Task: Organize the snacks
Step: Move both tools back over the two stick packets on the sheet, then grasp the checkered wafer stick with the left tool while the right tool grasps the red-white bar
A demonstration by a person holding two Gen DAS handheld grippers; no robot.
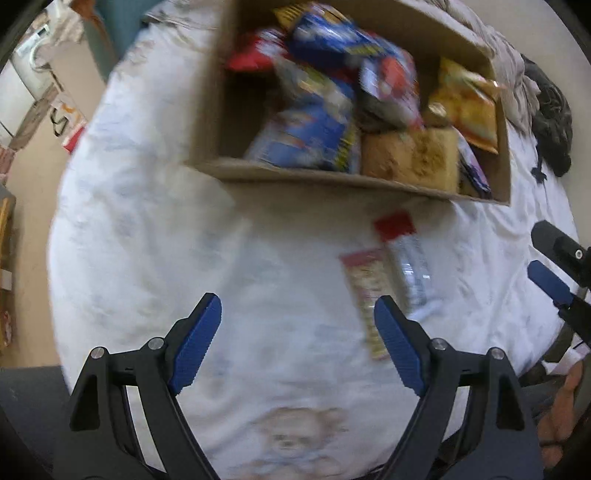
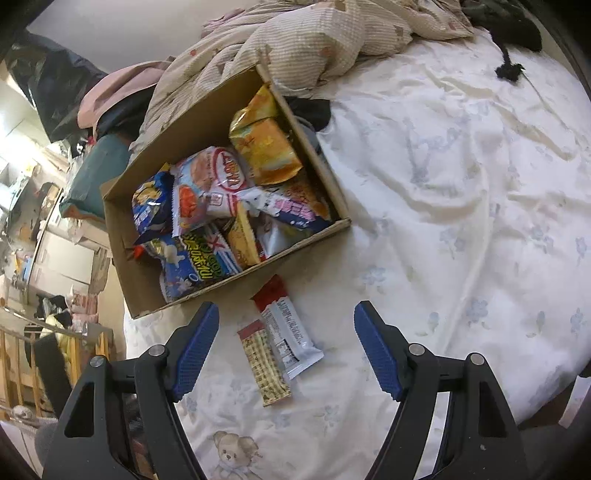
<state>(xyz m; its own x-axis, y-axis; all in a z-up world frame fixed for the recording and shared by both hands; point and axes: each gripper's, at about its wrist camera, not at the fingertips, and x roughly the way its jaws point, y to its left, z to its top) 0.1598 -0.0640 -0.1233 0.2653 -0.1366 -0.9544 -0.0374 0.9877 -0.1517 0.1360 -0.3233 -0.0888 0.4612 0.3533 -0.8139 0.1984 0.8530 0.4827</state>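
A cardboard box [image 2: 140, 280] [image 1: 332, 182] packed with several snack bags lies on a white bed sheet [image 2: 443, 184]. In front of it, side by side, lie a silver bar with a red end [image 2: 286, 328] [image 1: 406, 266] and a thin patterned bar with a red top [image 2: 264, 363] [image 1: 364, 291]. My right gripper [image 2: 284, 328] hovers open above both bars, nothing between its pads. My left gripper [image 1: 297, 325] is open too, over bare sheet; its right pad covers the patterned bar's lower part. The left wrist view is blurred. The right gripper's blue fingertip [image 1: 548, 282] shows at that view's right edge.
A rumpled striped quilt [image 2: 314, 40] and dark clothing [image 2: 509, 33] lie behind the box. The bed's left edge drops to a floor with cluttered furniture [image 2: 55, 258]. A bear print marks the sheet [image 2: 231, 448] near me. A person's hand [image 1: 561, 417] shows at lower right.
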